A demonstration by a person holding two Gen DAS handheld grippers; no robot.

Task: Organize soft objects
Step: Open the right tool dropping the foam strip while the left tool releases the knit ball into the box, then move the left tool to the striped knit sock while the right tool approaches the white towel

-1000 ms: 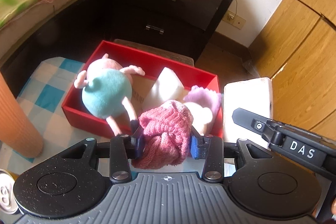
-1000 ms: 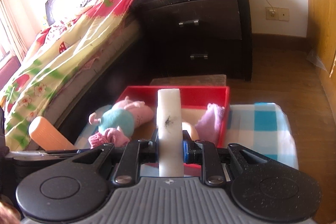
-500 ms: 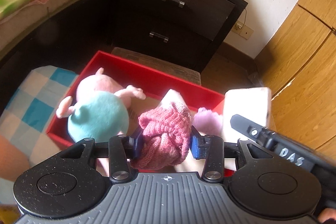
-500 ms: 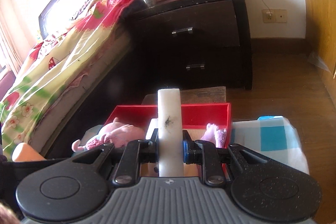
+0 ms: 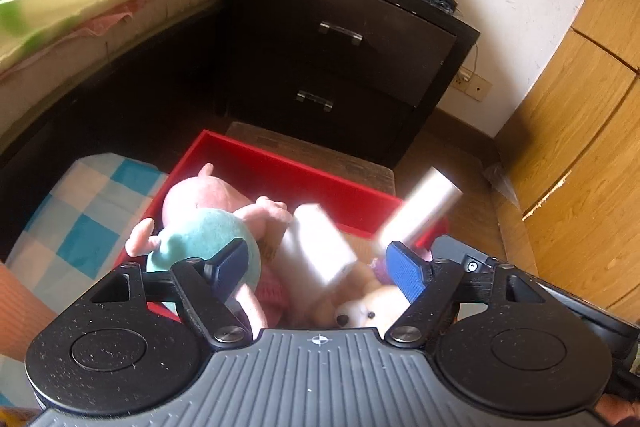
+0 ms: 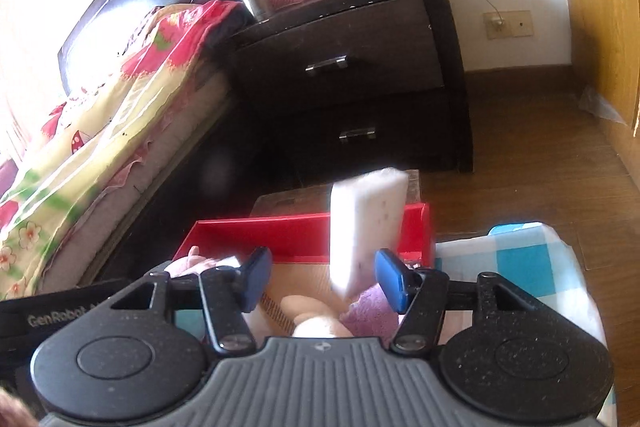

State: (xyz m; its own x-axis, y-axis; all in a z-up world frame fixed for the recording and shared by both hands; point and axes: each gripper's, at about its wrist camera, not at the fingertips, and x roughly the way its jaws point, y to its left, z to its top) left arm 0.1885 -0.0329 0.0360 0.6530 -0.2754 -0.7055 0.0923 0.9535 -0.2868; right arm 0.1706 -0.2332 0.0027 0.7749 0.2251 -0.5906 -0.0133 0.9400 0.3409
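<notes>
Both tongs had just been opening over the red box (image 5: 280, 167). The left tongs (image 5: 318, 269) stood wide with nothing pressed between the pads; the pink knit bundle (image 5: 272, 293) lay below them inside the box, partly hidden behind the pig plush (image 5: 208, 223). That plush, in its teal dress, lay along the box's left side. A white sponge (image 5: 316, 247) leaned in the middle of the box, a small cream plush (image 5: 368, 311) lay at the near edge, and a purple cloth (image 6: 368, 311) sat just beside it.

The right tongs (image 6: 320, 277) were parted about halfway. The second white sponge (image 6: 366, 227) was blurred and tilted between the pads, near the right pad but not squeezed by either, its lower end down among the cream plush and the purple cloth. In the left wrist view the same sponge showed as a blurred slanted bar above the box's right corner.

The box rested on a desk covered by a blue checked cloth (image 6: 516, 263), with a dark nightstand (image 6: 360, 67) behind it and a bed (image 6: 80, 147) to the left.
</notes>
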